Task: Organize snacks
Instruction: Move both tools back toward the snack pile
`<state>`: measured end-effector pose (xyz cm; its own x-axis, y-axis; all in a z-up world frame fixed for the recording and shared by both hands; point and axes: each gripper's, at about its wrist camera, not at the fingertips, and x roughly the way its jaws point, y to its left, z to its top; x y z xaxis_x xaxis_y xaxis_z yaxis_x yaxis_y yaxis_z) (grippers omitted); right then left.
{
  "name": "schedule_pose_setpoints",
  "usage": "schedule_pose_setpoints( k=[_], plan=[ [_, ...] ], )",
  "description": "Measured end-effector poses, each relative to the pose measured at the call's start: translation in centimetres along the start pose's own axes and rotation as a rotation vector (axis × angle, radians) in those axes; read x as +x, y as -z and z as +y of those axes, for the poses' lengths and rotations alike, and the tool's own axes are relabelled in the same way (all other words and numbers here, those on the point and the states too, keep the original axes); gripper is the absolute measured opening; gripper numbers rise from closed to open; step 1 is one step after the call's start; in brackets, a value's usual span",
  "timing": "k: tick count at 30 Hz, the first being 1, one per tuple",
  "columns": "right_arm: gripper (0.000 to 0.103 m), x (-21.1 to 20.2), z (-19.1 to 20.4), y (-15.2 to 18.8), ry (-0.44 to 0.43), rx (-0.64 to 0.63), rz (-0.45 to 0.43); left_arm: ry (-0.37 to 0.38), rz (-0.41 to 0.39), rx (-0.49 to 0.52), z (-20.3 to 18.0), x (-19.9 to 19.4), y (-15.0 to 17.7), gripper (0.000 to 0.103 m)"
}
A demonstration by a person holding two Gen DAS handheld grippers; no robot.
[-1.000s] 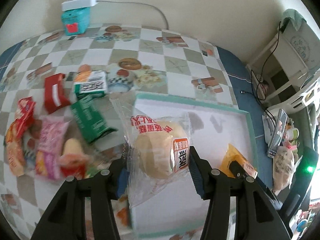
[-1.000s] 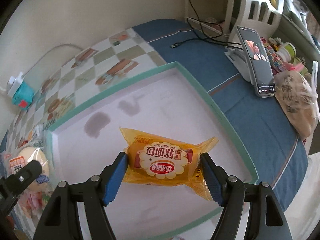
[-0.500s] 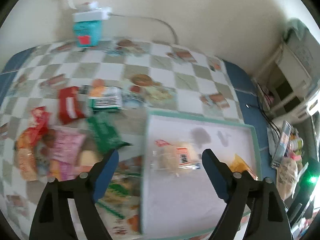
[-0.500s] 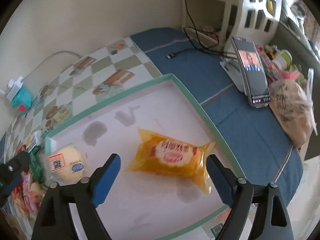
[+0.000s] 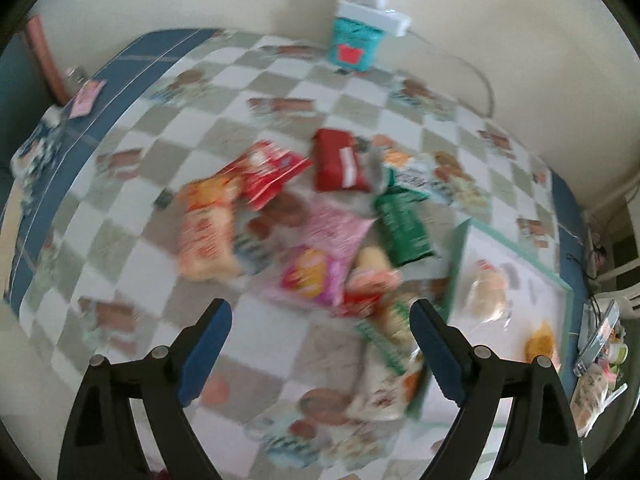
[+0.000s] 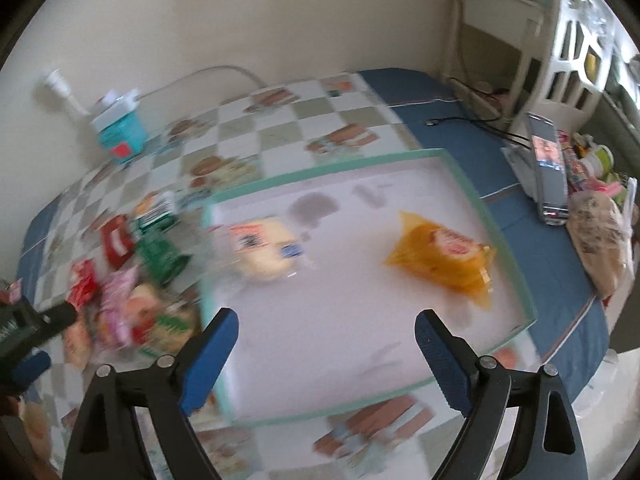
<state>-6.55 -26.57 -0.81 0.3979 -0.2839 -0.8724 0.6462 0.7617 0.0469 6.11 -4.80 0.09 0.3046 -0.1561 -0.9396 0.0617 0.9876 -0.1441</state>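
A white tray with a teal rim (image 6: 472, 184) holds a pale bun in a clear wrapper (image 6: 264, 256) and an orange bread packet (image 6: 444, 256). My right gripper (image 6: 326, 318) hangs open above the tray's near half, with nothing between its fingers. In the left wrist view, my left gripper (image 5: 320, 312) is over the checkered cloth beside the snack pile. Its jaws are opening and nothing is between them. The pile includes a red packet (image 5: 338, 160), a green packet (image 5: 402, 228) and a pink packet (image 5: 332, 232). The tray rim (image 5: 456, 264) lies to the right of it.
A teal box under a white power strip (image 5: 354, 46) stands by the wall. Right of the tray, on blue cloth, are a phone on a stand (image 6: 548, 168) and a filled plastic bag (image 6: 600, 236). A white shelf (image 6: 560, 40) stands behind them.
Both grippers let go of their packets, which now lie in the tray, and drew back with wide jaws. The left view swung from the tray to the snack pile.
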Motion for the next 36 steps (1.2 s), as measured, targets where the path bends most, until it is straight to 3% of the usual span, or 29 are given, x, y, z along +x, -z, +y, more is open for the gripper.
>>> schedule_pose_setpoints(
  k=[11,17,21,26,31,36],
  plan=[
    [0.092,0.5,5.0,4.1,-0.058,-0.07,0.107,-0.052,-0.007,-0.127,6.8,-1.1,1.4,0.091],
    [0.092,1.5,5.8,5.4,-0.07,-0.041,0.19,-0.024,0.027,-0.153,8.8,-0.6,2.1,0.091],
    [0.092,2.6,6.0,6.0,-0.067,-0.041,0.237,0.009,0.1,-0.18,9.4,1.0,2.2,0.091],
    [0.092,2.1,6.7,5.5,-0.124,-0.059,0.207,0.009,0.113,-0.221,10.3,1.5,2.1,0.091],
    [0.092,2.3,8.0,5.1,-0.25,-0.06,0.21,-0.019,0.14,-0.261,11.5,2.5,1.8,0.091],
    [0.092,2.9,9.5,4.8,-0.286,-0.092,0.2,-0.061,0.149,-0.273,12.4,3.2,1.3,0.091]
  ],
)
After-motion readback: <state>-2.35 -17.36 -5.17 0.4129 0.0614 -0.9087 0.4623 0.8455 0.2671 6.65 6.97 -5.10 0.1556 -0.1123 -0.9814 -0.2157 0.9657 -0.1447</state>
